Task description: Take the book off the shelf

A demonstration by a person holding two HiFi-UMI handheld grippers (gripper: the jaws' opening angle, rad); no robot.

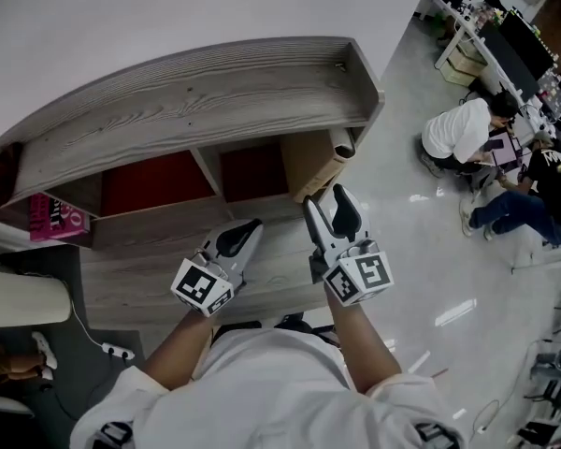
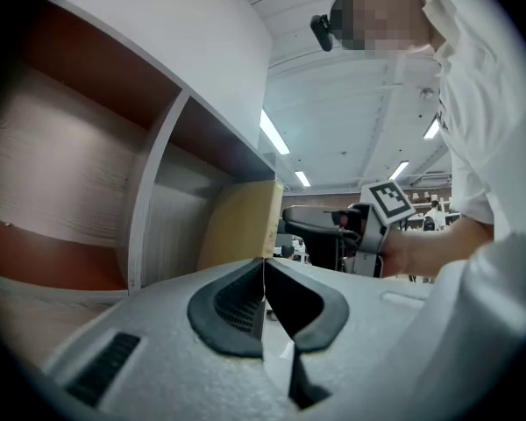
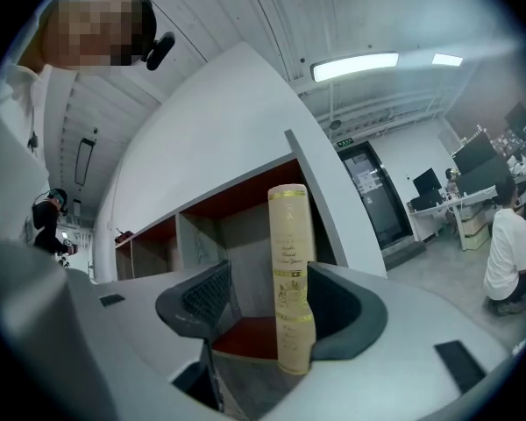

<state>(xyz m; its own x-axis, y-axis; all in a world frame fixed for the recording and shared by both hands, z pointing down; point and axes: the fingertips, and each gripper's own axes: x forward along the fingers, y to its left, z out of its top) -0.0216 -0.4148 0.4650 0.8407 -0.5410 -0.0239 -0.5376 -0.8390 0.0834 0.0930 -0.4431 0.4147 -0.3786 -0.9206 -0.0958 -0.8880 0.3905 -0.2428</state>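
A cream book with gold print stands upright at the right end of the grey wooden shelf (image 1: 196,101). From above I see its tan cover (image 1: 310,165). My right gripper (image 1: 329,206) is open and level just in front of it. In the right gripper view the book's spine (image 3: 289,235) rises between the jaws, closer to the right-hand pad, and no pad presses on it. My left gripper (image 1: 246,234) hovers beside it to the left, shut with nothing in it; its pads (image 2: 245,301) meet. The left gripper view shows the book's cover (image 2: 241,222) ahead.
The shelf has red back panels (image 1: 159,181) and upright dividers. A pink box (image 1: 56,218) sits at its left end. A white rounded object (image 1: 19,305) stands at the lower left. People (image 1: 467,129) sit on the glossy floor to the right, near desks.
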